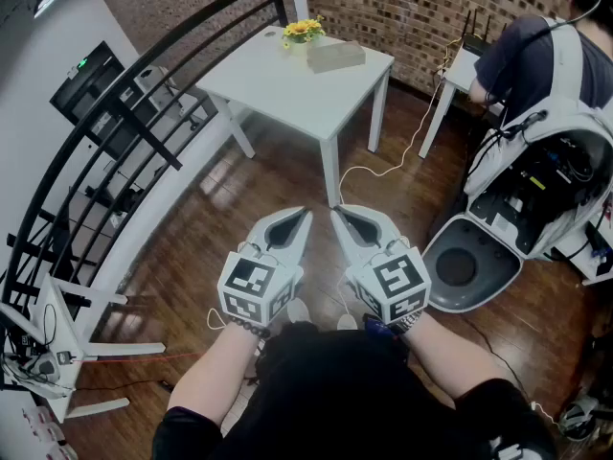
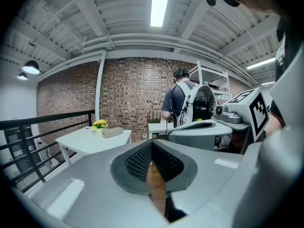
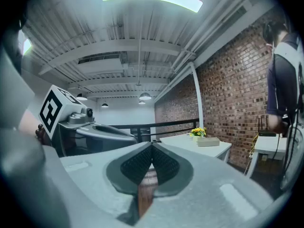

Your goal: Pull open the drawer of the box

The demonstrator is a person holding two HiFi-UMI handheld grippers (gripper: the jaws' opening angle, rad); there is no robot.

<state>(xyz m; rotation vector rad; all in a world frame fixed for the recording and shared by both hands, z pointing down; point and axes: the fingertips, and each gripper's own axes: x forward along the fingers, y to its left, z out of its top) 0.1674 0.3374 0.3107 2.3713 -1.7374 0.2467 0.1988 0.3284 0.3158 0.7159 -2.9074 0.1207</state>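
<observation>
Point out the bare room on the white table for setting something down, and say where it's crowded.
The white table is bare across its near and left parts, from the railing side to the near corner. Its far end is crowded: yellow flowers with the box beside them.

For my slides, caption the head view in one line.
Shut and empty, the left gripper and right gripper hover over the wood floor, short of the white table bearing the box.

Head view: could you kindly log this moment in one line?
left gripper: shut, empty | right gripper: shut, empty | box: on table, untouched
</observation>
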